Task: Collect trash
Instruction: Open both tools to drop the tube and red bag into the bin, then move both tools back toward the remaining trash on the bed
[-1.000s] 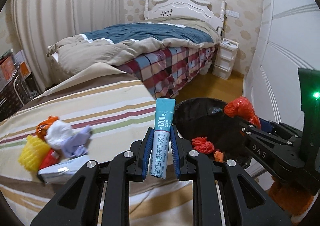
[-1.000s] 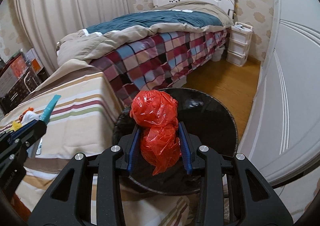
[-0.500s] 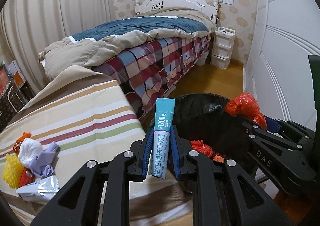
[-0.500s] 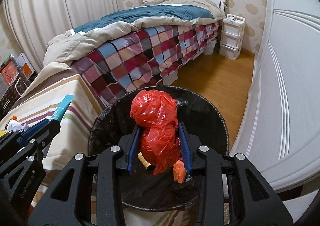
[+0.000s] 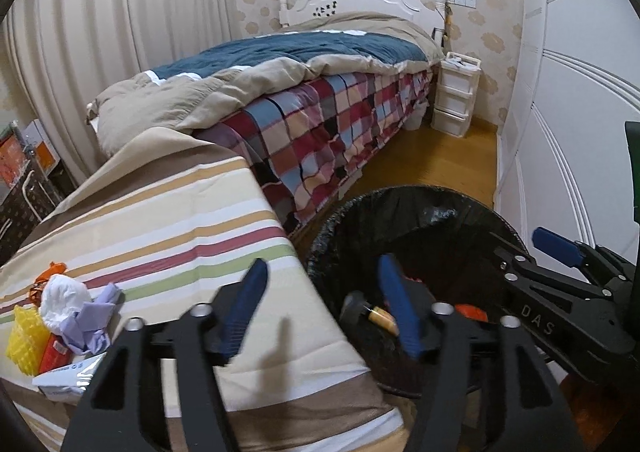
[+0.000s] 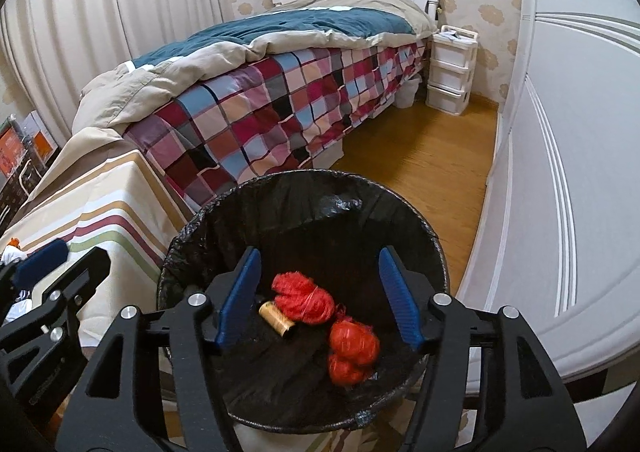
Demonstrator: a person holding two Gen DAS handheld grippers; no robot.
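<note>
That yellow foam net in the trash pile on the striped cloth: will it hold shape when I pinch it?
Probably not: the yellow foam net shows an open mesh, so it should squash between the fingers and feel very light. It leans against the white crumpled wad, which may shift with it. A deep pinch seems safer.

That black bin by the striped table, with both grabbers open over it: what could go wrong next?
The trash bin sits tight against the striped table, so a swing back toward the leftover trash pile might knock its rim. The left hand-held gripper and right hand-held gripper hover close together and could collide.
</note>
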